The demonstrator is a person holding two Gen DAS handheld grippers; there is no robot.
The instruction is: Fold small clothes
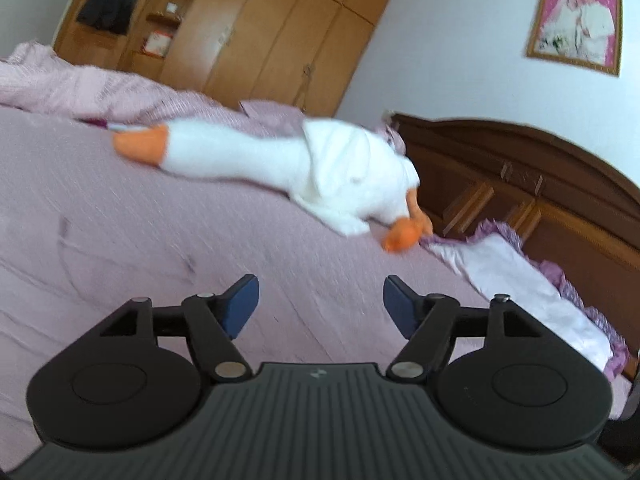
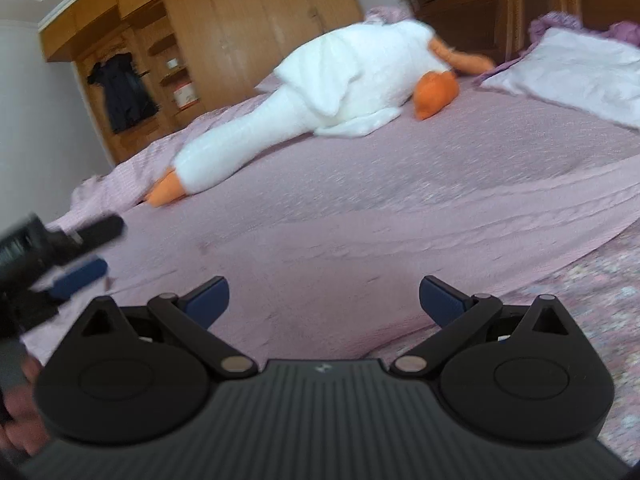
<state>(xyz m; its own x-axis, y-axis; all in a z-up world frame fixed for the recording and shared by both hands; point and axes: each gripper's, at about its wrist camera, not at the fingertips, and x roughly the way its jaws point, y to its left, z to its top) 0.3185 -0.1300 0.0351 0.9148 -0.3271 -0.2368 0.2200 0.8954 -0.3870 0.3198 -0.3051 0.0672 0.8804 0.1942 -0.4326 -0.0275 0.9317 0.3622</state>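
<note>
Across the wide bed, spread with a pale lilac textured cover, no small garment could be made out in either view, so the task's own clothing was judged to be out of frame or not yet brought in; no folded piece was seen either, and the folding was taken to be not yet begun, with every step left.

Beyond the bed a tall honey-coloured wooden wardrobe was seen against the far wall, and a dark carved wooden headboard closed the bed's head end. A long white plush goose with orange beak and feet was stretched across the far half of the cover, its feet near a flat white pillow edged with a purple frill. The near half of the cover was left bare and broad, which was judged ample room for laying out and folding a small piece. In the right wrist view the cover's edge was seen on the right, with a flowered sheet showing beyond it; care would be called for there.

The left gripper was held above the bare cover with its blue-padded jaws spread apart and nothing between them. The right gripper was likewise held wide apart and empty, with the left one just beside it at the frame's left edge.
</note>
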